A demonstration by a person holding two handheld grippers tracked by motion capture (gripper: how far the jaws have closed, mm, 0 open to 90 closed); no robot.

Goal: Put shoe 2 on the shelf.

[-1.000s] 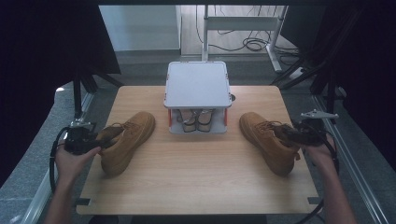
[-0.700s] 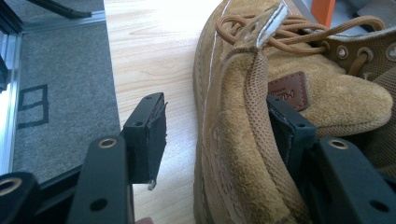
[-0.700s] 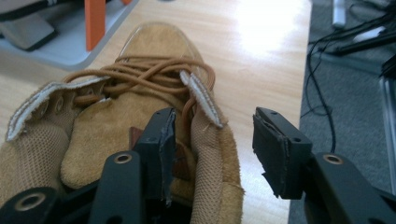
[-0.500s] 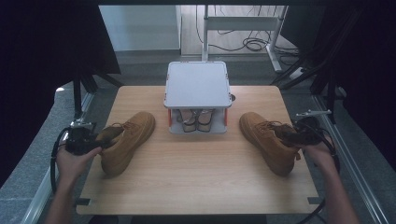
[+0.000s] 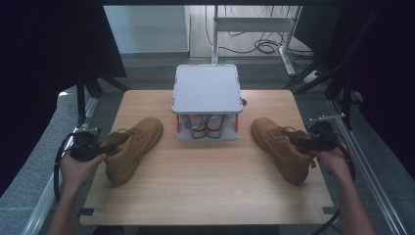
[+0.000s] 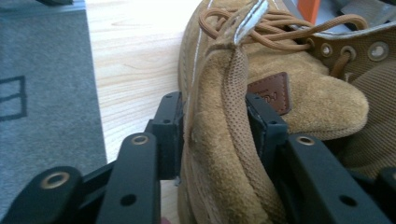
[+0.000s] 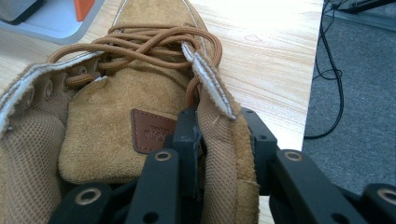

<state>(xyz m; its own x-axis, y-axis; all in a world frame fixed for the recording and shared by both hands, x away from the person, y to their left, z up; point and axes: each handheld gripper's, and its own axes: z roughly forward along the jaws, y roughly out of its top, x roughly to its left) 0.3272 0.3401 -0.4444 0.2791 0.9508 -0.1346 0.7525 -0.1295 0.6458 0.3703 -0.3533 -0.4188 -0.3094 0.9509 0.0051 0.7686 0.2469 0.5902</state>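
From the high view, two tan suede boots sit on the table (image 5: 205, 196), the left boot (image 5: 132, 147) angled toward the middle and the right boot (image 5: 281, 147) mirroring it, with a grey lidded box (image 5: 207, 90) standing between them at the far side; something is stowed under its lid, possibly another pair of shoes, though it is too dim to be sure. The left gripper (image 5: 98, 149) is at the left boot's collar, and the right gripper (image 5: 306, 142) is at the right boot's collar. Over to the left gripper view: the jaws are clamped on the boot's upper edge, one inside, one outside, laces (image 6: 280, 28) tied ahead. Right gripper view now: same story, jaws pinching the collar beside the tongue with its leather patch (image 7: 152, 130). Both grasps look secured, and both boots rest flat on the wood, so any lift or placing is yet to come.
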